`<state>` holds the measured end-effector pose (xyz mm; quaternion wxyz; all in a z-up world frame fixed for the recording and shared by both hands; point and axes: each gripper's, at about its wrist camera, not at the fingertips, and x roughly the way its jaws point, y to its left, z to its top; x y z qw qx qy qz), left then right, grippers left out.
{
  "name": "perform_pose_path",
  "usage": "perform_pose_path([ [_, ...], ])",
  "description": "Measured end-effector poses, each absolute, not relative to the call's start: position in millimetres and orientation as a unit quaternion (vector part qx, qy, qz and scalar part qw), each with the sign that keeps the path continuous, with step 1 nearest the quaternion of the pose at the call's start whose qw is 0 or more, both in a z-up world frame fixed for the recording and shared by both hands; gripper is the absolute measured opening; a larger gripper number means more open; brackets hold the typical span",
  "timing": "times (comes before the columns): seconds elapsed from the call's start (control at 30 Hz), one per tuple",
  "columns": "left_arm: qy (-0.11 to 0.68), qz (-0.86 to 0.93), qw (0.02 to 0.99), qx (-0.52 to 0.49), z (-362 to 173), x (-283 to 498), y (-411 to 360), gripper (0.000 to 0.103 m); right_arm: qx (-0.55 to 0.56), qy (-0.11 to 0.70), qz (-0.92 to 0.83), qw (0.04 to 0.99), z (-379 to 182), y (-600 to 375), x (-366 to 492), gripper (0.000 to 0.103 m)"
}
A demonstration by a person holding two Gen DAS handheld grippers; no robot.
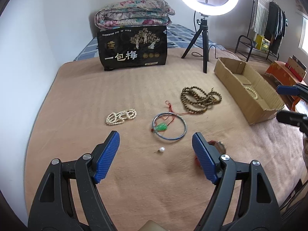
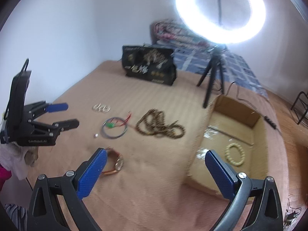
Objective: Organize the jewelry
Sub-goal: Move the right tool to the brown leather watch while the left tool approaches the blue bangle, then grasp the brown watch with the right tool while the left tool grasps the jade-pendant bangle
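Bed cover: tan blanket [image 1: 134, 88] carries all the loose jewelry.
Box: open brown cardboard box [image 1: 248, 88] lies at the right, long axis running from near to far. Inside, a cream bead bracelet [image 2: 234, 154] lies flat on the floor beside some small clear packets [image 2: 210, 133], too blurred to read.
Brown beads: long brown bead necklace [image 1: 200, 99] heaped in loops just left of the box.
Bangle: thin silver-blue bangle [image 1: 169, 126] lies flat mid-blanket; a green pendant on red cord [image 1: 161, 128] sits inside its ring, cord trailing toward the brown beads.
Pearls: white pearl strand [image 1: 120, 117] coiled left of the bangle, long axis roughly sideways.
Watch: brown-strapped wristwatch [image 2: 116, 162] just beside the right gripper's [image 2: 156, 163] left finger, not between the fingers.
Pearl stud: single white pearl pin [image 1: 161, 149] ahead of the left gripper [image 1: 156, 146], between the finger lines, untouched.
Left fingers: spread wide, empty.
Right fingers: spread wide, empty.
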<state>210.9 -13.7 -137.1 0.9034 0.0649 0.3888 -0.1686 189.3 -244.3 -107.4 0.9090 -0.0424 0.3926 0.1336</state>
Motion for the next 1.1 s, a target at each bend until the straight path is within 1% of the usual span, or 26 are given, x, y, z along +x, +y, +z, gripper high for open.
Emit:
perform_pose_path([
  [0.07, 0.390, -0.167, 0.903, 0.066, -141, 212, -9, 0.080, -0.042, 0.403, 0.148, 0.902, -118, -235, 191, 0.101],
  [0.23, 0.395, -0.171, 0.900, 0.067, -150, 218, -5, 0.080, -0.038, 0.433, 0.175, 0.883, -141, -219, 200, 0.091],
  [0.33, 0.399, -0.180, 0.897, 0.059, -155, 226, -6, 0.080, -0.022, 0.457, 0.192, 0.868, -157, -213, 207, 0.082],
  [0.37, 0.400, -0.182, 0.896, 0.059, -156, 227, -6, 0.080, -0.013, 0.466, 0.199, 0.862, -164, -211, 209, 0.078],
  [0.43, 0.403, -0.187, 0.894, 0.060, -160, 230, -9, 0.080, -0.006, 0.478, 0.204, 0.855, -173, -208, 213, 0.075],
  [0.53, 0.408, -0.194, 0.891, 0.055, -165, 238, -13, 0.080, -0.001, 0.494, 0.207, 0.845, -186, -203, 220, 0.068],
  [0.57, 0.409, -0.195, 0.890, 0.052, -166, 240, -13, 0.080, 0.004, 0.498, 0.208, 0.842, -190, -202, 222, 0.064],
  [0.73, 0.420, -0.205, 0.883, 0.042, -174, 253, -20, 0.080, 0.018, 0.509, 0.213, 0.833, -198, -198, 229, 0.056],
  [0.87, 0.427, -0.218, 0.876, 0.054, -182, 260, -33, 0.080, 0.014, 0.515, 0.217, 0.829, -202, -190, 231, 0.046],
  [0.97, 0.433, -0.224, 0.871, 0.066, -188, 264, -42, 0.080, 0.010, 0.520, 0.214, 0.827, -206, -185, 232, 0.045],
  [1.07, 0.439, -0.228, 0.866, 0.072, -193, 269, -49, 0.080, 0.011, 0.524, 0.212, 0.825, -209, -183, 232, 0.040],
  [1.1, 0.442, -0.229, 0.864, 0.073, -195, 271, -51, 0.080, 0.012, 0.525, 0.211, 0.824, -210, -182, 233, 0.039],
])
